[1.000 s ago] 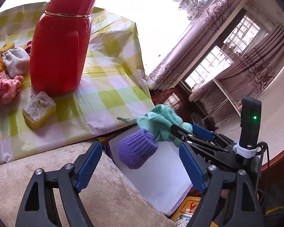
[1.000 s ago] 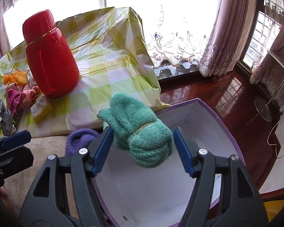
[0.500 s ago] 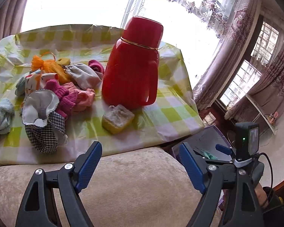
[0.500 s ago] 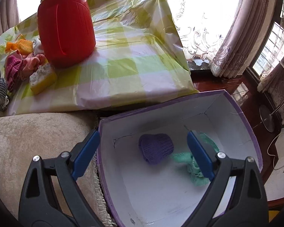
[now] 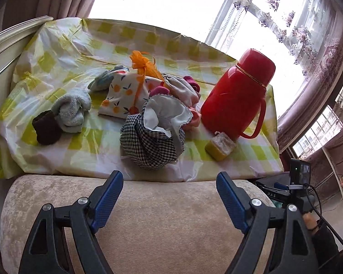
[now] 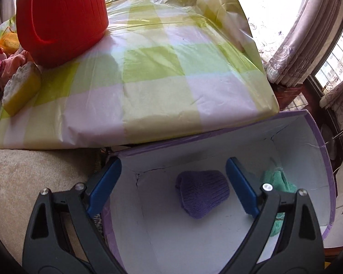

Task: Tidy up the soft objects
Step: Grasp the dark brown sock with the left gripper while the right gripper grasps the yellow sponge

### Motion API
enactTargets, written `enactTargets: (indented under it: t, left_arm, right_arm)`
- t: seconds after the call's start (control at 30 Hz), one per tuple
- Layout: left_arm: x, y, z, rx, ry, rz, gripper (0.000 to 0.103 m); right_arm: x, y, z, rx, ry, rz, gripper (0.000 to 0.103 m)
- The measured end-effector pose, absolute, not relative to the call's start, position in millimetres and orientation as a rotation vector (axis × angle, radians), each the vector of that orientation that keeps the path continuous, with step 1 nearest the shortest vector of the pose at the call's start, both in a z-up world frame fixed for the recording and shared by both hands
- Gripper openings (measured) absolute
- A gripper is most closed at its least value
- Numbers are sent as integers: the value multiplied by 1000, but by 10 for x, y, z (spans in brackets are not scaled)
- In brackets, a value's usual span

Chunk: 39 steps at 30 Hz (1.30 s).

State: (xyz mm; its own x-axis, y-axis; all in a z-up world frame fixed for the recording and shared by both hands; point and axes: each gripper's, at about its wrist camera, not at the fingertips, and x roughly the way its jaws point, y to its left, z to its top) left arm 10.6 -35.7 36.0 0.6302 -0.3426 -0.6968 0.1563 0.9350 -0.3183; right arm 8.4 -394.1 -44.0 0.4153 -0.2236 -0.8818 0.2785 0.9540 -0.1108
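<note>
The left tool (image 5: 169, 202) is hanging wide open and empty over a beige upholstered armrest (image 5: 148, 217), facing the near edge of the tabletop (image 5: 84, 159) with its green-checked plastic cover. Soft things are lying in a cluster across the middle of the tabletop: a black-and-white checked pouch (image 5: 151, 141) nearest the front edge, an orange-print cloth bag (image 5: 125, 96) behind it, a pale blue sock bundle (image 5: 72, 109) and a dark brown roll (image 5: 46, 127) toward the left edge. A red thermos (image 5: 237, 96) is standing upright toward the right edge, a yellow sponge (image 5: 220, 147) just in front of it.

The right tool (image 6: 172, 187) is hovering over a purple-rimmed white box (image 6: 317, 150) below the tabletop's right front corner; its jaws have just been opening and are gripping nothing. A purple knitted roll (image 6: 202, 196) is lying on the box floor between the jaws, untouched, with a green knitted piece (image 6: 277, 181) beside it against the right wall.
</note>
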Motion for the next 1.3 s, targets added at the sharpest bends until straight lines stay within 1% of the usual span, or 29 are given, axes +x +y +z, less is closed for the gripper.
enactTargets:
  t: [0.17, 0.43, 0.57, 0.7, 0.87, 1.13, 1.17, 1.2, 1.27, 1.3]
  left_arm:
    - [153, -106, 362, -247, 828, -226, 84]
    - [264, 341, 315, -302, 828, -97, 84]
    - [386, 617, 287, -318, 834, 10, 84]
    - [599, 896, 171, -369, 876, 82, 84]
    - [888, 1098, 11, -403, 933, 115, 84]
    - [1237, 1213, -253, -433, 1025, 112, 72]
    - [1266, 1201, -275, -426, 1035, 112, 70]
    - [1289, 1193, -291, -421, 1039, 113, 65]
    - [1322, 1178, -310, -407, 1043, 117, 61]
    - [1342, 1169, -321, -403, 1047, 117, 52]
  right_arm:
    - [-46, -3939, -311, 64, 1101, -327, 94]
    - [-266, -3584, 440, -51, 940, -293, 94]
    - [-226, -3370, 702, -1, 886, -208, 94]
    - [-19, -3210, 682, 88, 900, -110, 94]
    - [217, -2884, 461, 171, 959, 6, 94]
    - [625, -2486, 305, 78, 999, 35, 94]
    - [671, -2446, 273, 62, 1010, 37, 94]
    - [711, -2411, 244, 47, 1020, 40, 94]
    - [778, -2359, 180, 28, 1036, 47, 94]
    - [809, -2343, 155, 24, 1045, 48, 94]
